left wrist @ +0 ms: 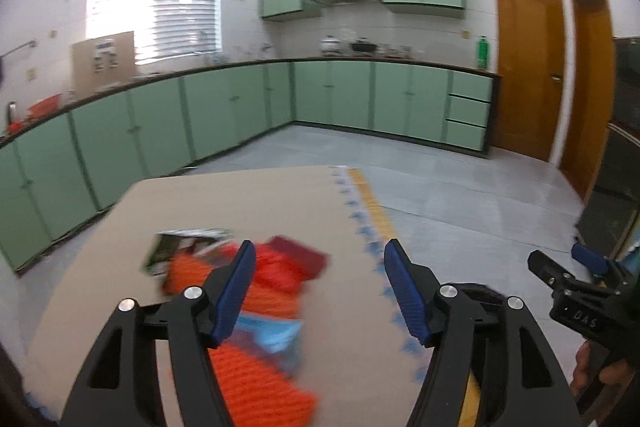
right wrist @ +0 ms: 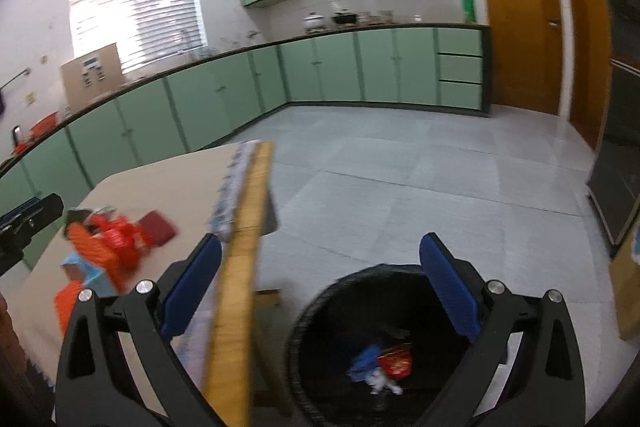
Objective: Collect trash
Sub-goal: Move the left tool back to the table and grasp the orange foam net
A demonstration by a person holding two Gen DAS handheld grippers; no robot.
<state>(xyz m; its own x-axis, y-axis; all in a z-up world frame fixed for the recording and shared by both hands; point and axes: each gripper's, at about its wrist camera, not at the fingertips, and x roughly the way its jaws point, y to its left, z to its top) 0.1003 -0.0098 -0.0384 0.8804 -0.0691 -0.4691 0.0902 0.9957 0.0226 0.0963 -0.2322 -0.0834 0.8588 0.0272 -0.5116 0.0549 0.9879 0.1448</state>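
Black bin (right wrist: 320,311) holds blue wrapper (right wrist: 364,359); red wrapper (right wrist: 396,363) beside it.

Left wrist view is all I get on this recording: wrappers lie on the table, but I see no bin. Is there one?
Observer: Yes. A black bin stands on the floor beside the table's wooden edge, under the right tool.
Operator: Anything in it?
Observer: A red wrapper, a blue scrap and something white lie at the bottom.
Operator: Is the right tool carrying anything? I only see its side.
Observer: No. Its blue pads stand wide apart with nothing between them.
Operator: Where does the remaining trash lie relative to the bin?
Observer: The orange and red wrappers lie on the tabletop to the bin's left.
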